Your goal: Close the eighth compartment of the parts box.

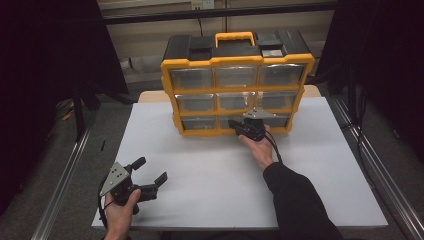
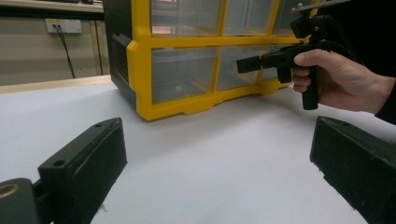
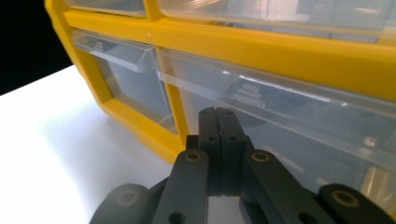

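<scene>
White board [image 1: 210, 170] covers the table from edge to edge, matt and bare except at its far side, where a yellow-framed drawer cabinet [image 1: 170, 90] stands upright at about twelve o'clock, its black top carrying a yellow handle [image 1: 235, 37]. Its front holds three rows of three clear plastic drawers. A strip of pale wooden tabletop [image 1: 150, 96] shows behind the board on either side of the cabinet. Metal rails [image 1: 65, 175] run along the table's left and right, over a grey floor, and dark curtains close in the room at nine and three o'clock. Beyond the cabinet a pale wall [image 1: 150, 35] carries a dark horizontal bar, and the left gripper view shows a white socket [image 2: 63, 25] on that wall with cables hanging from it. The right gripper [image 1: 235, 124] sits at the cabinet's bottom row, near the middle drawer [image 3: 280, 126]; in its own view the jaws are pressed together with nothing between them, their tips right at that drawer's clear front, though contact cannot be made out. The left gripper [image 1: 150, 170] rests low on the board at about seven o'clock, well apart from the cabinet, its jaws spread wide and empty, pointing towards the cabinet's left corner.
</scene>
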